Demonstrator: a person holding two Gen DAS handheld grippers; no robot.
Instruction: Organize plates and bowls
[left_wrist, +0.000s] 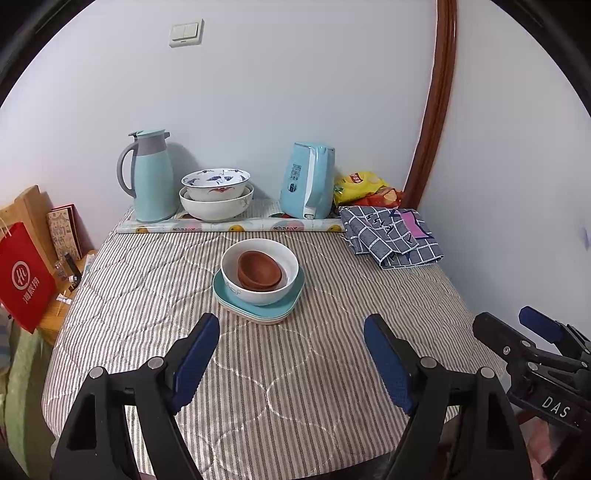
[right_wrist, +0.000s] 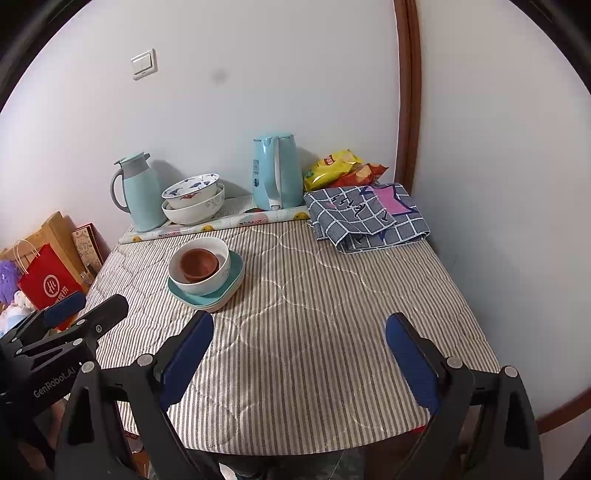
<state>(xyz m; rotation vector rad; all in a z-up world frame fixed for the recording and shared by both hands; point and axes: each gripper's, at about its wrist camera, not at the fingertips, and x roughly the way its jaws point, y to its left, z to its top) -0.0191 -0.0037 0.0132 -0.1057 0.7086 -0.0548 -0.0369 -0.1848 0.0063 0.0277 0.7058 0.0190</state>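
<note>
I hold both grippers, left (left_wrist: 291, 354) and right (right_wrist: 299, 350), jaws wide and empty, short of the plates (left_wrist: 258, 310); white bowl (left_wrist: 259, 271) on them, brown bowls (left_wrist: 258, 271) inside.

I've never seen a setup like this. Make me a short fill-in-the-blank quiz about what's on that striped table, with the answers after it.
1. The brown bowl sits inside a ____ bowl.
2. That bowl rests on a stack of teal ____.
3. The blue-patterned bowl near the wall is nested in a larger bowl beside the ____ jug.
4. Both the left hand-held gripper and the right hand-held gripper have their jaws ____ and hold nothing.

Answers: white; plates; thermos; open
</note>
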